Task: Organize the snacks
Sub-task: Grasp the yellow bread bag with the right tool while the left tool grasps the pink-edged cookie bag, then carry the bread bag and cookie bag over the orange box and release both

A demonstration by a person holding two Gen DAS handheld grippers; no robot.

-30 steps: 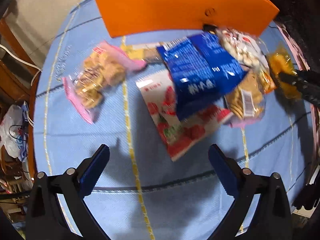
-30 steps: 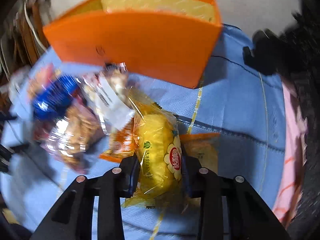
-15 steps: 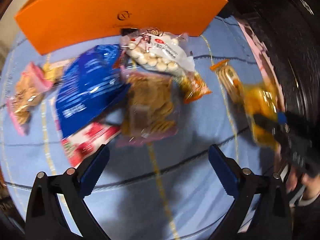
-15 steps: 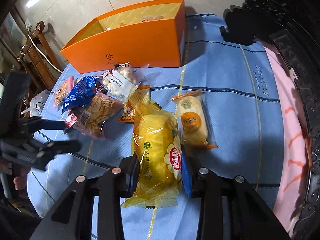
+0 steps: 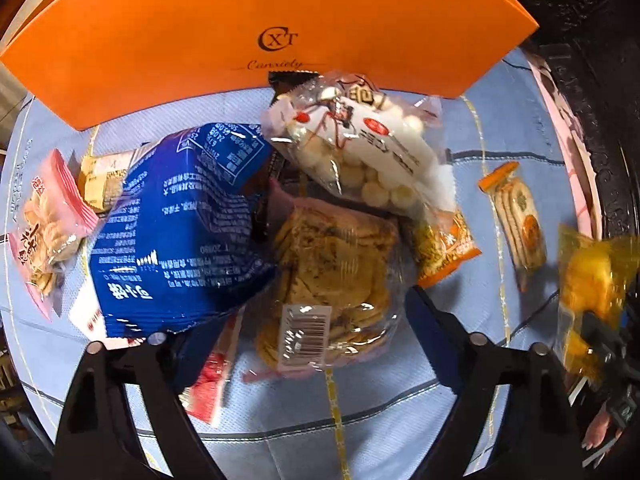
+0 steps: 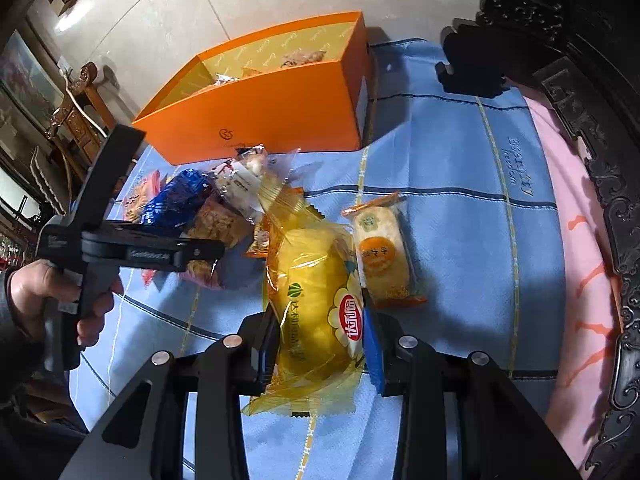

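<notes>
My right gripper [image 6: 320, 344] is shut on a yellow cake packet [image 6: 320, 300], held above the blue tablecloth; the packet also shows at the right edge of the left wrist view [image 5: 592, 280]. My left gripper [image 5: 304, 320] is open, its fingers on either side of a clear bag of brown crackers [image 5: 332, 280]. A blue snack bag [image 5: 180, 232] lies over its left finger. A bag of white balls [image 5: 368, 148] lies behind. The orange box [image 5: 260, 20] stands at the back, open-topped, with snacks inside [image 6: 280, 64].
A pink cracker bag [image 5: 48, 224], a small orange packet [image 5: 444, 244], a red strawberry bag [image 5: 208, 384] and a biscuit pack [image 6: 380, 252] lie on the cloth [image 6: 480, 200]. Dark carved wooden furniture [image 6: 580, 60] borders the right side.
My left gripper has moved forward and lower into the snack pile, straddling the cracker bag. My right gripper has lifted and pulled back, still gripping the yellow packet.
</notes>
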